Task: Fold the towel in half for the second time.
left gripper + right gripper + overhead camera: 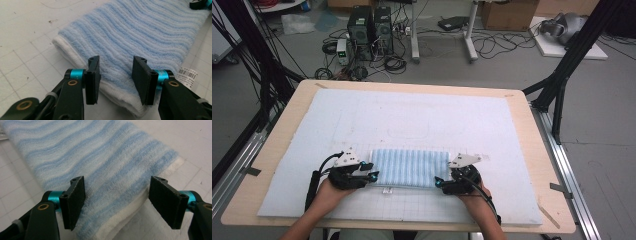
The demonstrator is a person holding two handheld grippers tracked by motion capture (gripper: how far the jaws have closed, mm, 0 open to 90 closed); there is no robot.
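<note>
A folded towel (410, 167) with blue and white stripes lies flat near the front of the white mat (412, 120). My left gripper (372, 175) is at the towel's left end, and my right gripper (439, 182) is at its right end. In the left gripper view the towel (140, 30) runs away from the left gripper (117, 75), whose jaws stand apart over the folded near edge without pressing it. In the right gripper view the right gripper (120, 200) is spread wide over the towel (95, 162) near its corner, with no pad touching it.
The mat has a printed grid and covers a wooden table (282, 150). A barcode tag (188, 73) sticks out from under the towel's near edge. Black frame posts (562, 75) stand at both sides. Computers and cables (367, 35) lie on the floor beyond the table.
</note>
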